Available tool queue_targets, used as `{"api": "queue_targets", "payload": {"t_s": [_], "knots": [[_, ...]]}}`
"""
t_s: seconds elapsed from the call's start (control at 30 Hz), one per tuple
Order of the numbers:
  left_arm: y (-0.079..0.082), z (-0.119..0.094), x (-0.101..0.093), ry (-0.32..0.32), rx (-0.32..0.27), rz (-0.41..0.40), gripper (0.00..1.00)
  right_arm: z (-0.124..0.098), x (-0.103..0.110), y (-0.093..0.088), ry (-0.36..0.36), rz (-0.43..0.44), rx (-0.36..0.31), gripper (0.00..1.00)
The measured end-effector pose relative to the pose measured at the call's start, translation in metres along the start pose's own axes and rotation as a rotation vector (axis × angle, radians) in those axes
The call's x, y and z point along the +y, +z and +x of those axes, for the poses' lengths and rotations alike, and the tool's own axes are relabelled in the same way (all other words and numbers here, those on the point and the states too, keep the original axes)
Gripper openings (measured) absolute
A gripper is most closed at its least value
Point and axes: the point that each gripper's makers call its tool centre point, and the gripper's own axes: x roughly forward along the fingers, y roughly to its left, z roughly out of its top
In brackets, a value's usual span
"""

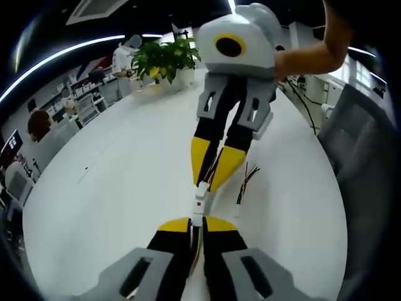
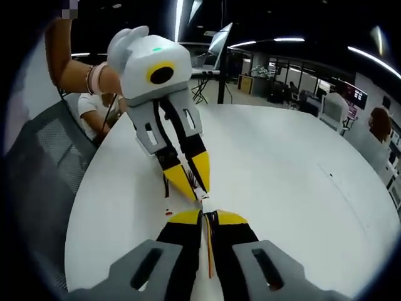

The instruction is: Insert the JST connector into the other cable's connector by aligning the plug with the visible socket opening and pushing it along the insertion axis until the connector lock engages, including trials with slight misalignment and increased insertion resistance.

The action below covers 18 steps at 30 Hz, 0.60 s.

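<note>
JST connector [image 1: 198, 207], a small white body, sat between the two tip-to-tip hand-held grippers at lower centre of the frame above the white counter [image 1: 113, 188]; the left hand-held gripper [image 1: 195, 227] and right hand-held gripper [image 2: 207, 219] were each pinched narrow on a cable end. I judged the insertion under way, the next move calling for a straight push along the axis. Plug, socket opening and lock were too small to separate.

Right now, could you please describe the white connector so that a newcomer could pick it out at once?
Start at the round white table, where two grippers with yellow-tipped fingers meet tip to tip. The connector is the small white block in the gap between those tips. Unlike the loose wires lying beside it, it is held off the table.
</note>
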Motion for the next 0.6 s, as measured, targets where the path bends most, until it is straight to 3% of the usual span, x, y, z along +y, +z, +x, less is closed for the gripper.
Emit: {"api": "queue_targets", "payload": {"t_s": [0.6], "knots": [[0.0057, 0.0001, -0.0044, -0.015, 0.006, 0.076, 0.01, -0.0008, 0.0029, -0.0102, 0.029, -0.059, 0.051, 0.04]]}}
